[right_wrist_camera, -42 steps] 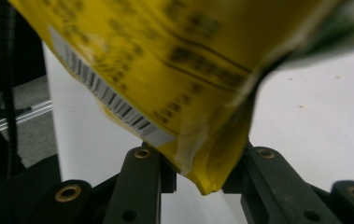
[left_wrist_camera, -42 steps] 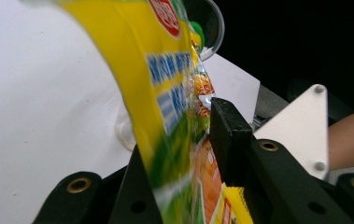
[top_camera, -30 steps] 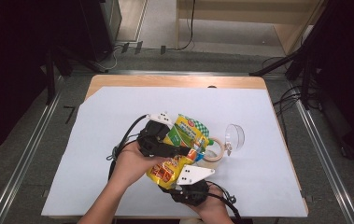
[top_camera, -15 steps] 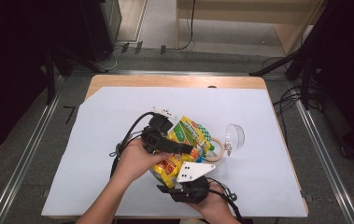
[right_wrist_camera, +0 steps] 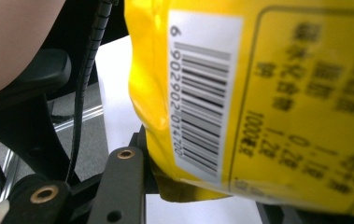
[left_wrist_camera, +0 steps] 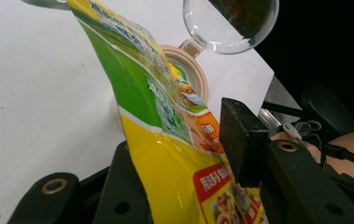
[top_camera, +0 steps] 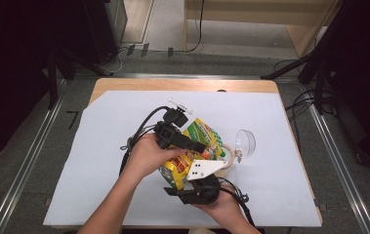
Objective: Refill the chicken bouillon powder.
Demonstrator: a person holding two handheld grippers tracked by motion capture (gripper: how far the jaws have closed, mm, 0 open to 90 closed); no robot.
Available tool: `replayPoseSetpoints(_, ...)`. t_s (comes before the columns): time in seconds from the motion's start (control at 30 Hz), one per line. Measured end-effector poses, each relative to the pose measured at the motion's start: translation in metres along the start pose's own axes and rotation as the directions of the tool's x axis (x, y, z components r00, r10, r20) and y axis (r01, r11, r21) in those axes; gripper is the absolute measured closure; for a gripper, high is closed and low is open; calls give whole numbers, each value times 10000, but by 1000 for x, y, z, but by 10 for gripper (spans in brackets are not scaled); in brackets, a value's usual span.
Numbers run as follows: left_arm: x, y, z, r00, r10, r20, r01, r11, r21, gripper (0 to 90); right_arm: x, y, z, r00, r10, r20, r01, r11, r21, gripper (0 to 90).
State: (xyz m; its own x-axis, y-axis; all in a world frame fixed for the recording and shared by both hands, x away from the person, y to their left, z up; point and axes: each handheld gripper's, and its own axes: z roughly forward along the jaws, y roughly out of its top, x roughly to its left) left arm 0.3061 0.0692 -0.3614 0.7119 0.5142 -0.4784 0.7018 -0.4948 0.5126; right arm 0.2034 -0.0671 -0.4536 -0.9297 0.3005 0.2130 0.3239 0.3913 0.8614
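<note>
On the wooden table point(top_camera: 124, 84), a large white sheet point(top_camera: 99, 161) covers almost the whole top, leaving a bare wood strip along the far edge. Wide open sheet lies to the left and at the far side of the work; less room is free at the right. Grey floor with metal rails runs along both sides of the table.

Near the middle of the sheet, toward the person's side, a yellow and green food pouch point(top_camera: 198, 141) is held up between both hands. Its green end points toward the far right and its yellow end toward the person. Just beside it on the right sit a beige ring-shaped jar mouth point(left_wrist_camera: 187, 65) and a clear round hinged lid point(top_camera: 244, 142), swung open and resting near the sheet's right part.

The left gripper point(top_camera: 192, 145) reaches in from the left. In the left gripper view its jaws stand partly apart with the pouch between them; one pad point(left_wrist_camera: 237, 140) sits against the printed face, and the pouch hangs bent in the grip. These jaws have just closed a little.

The right gripper point(top_camera: 187, 176) comes up from the bottom edge, under the yellow end. In the right gripper view the barcode side of the pouch lies across the jaws, which have just been opening; whether the pads press on it I cannot tell.
</note>
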Motion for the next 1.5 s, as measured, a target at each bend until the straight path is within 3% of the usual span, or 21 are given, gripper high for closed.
replayPoseSetpoints(0.13,1,2,0,9998,-84,156,83,9999,74,705,3,2,2,9996,-275,-59,277,9988,399,618)
replayPoseSetpoints(0.33,2,12,-2,9992,-151,361,147,9998,116,712,1,7,3,9994,-331,-60,333,9987,379,628)
replayPoseSetpoints(0.53,2,11,-3,9989,-90,467,96,9999,-128,703,1,9,7,9991,-309,295,309,9995,-13,653)
replayPoseSetpoints(0.87,-3,6,-5,9978,-5,658,24,9996,-290,654,7,5,8,9976,-200,669,215,9995,-215,662)
replayPoseSetpoints(0.97,-3,4,-9,9979,-60,643,81,9994,-325,644,7,6,9,9974,-112,715,134,9995,-293,662)
replayPoseSetpoints(1.07,-2,3,-13,9988,-110,478,133,9988,-463,633,3,7,7,9976,353,603,-323,9982,-505,662)
replayPoseSetpoints(1.5,-2,3,-11,9998,-46,199,57,9985,-543,706,6,8,8,9990,254,357,-236,9985,-496,629)
